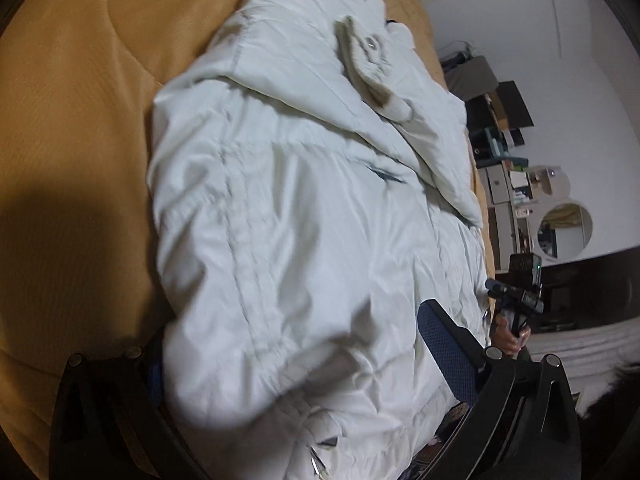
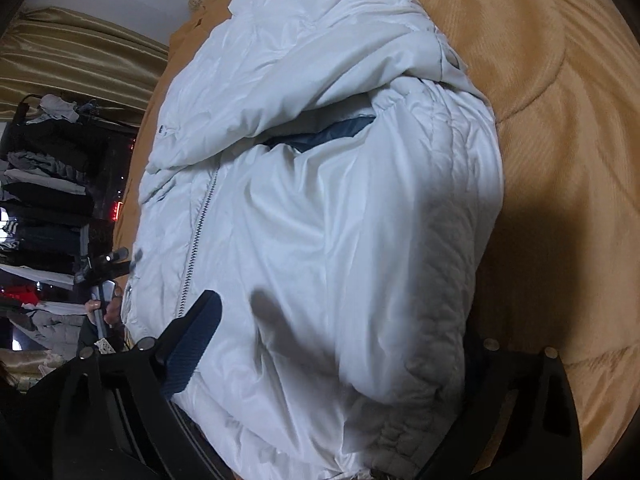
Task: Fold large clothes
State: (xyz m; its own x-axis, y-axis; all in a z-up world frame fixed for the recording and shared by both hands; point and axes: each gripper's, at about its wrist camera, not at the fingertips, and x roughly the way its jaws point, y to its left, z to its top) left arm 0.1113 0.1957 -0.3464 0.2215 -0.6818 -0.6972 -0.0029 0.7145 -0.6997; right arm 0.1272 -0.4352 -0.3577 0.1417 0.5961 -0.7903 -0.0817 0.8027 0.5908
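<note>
A mustard-yellow bedspread [image 1: 80, 128] is covering the bed and filling most of both views. A white padded jacket [image 1: 304, 240] is lying on it, bulky and partly folded, with one sleeve doubled across the body; its knitted cuff [image 1: 372, 76] is resting on top toward the far end. In the right wrist view the jacket's zipper [image 2: 196, 240] is running down the front, and a strip of blue lining [image 2: 320, 136] is showing under the folded-over part.

The left tongs [image 1: 296, 364] are standing wide apart, straddling the near end of the jacket without pressing on it. The right tongs [image 2: 332, 344] are likewise gaping around the jacket's near bulge, with the cloth between the fingers [image 2: 192, 344] but not clamped.

A round mirror [image 1: 564, 232] is hanging on the far wall.
</note>
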